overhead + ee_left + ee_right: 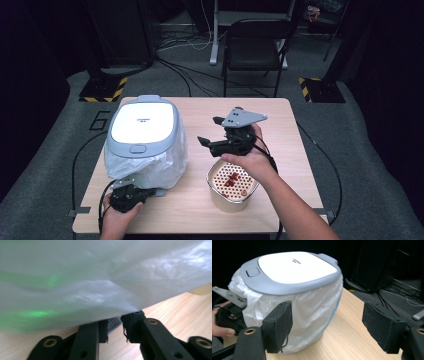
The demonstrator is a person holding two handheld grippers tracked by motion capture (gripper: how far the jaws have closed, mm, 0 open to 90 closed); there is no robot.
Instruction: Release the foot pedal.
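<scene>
So here's where I'm at with the trash bin (144, 131) — it sits on the left half of the table (280, 115), white lid with the grey rim closed on top, and the white plastic liner bag (160, 167) hangs down loose all around its outside.

My left gripper (131, 193) is tucked right against the bin's near bottom corner, down at the front edge of the table. In the left gripper view the bag (100, 285) drapes over the jaw tips like a curtain. The jaws stand partly apart with a narrow gap between the tips, and the bag's lower edge comes down right at them, but I honestly can't tell whether any plastic is actually pinched in there.

My right gripper (212, 131) is up in the air to the right of the bin, jaws pointing toward it and clearly apart — nothing in them. From the right gripper view the bin (294, 287) sits beyond the two pads (279, 325), not between them, with my left hand (220, 326) peeking in at the far side of it.

Just to the right of the bin, near me, there's a round container (232, 187) with a perforated top and some red bits on it.
</scene>
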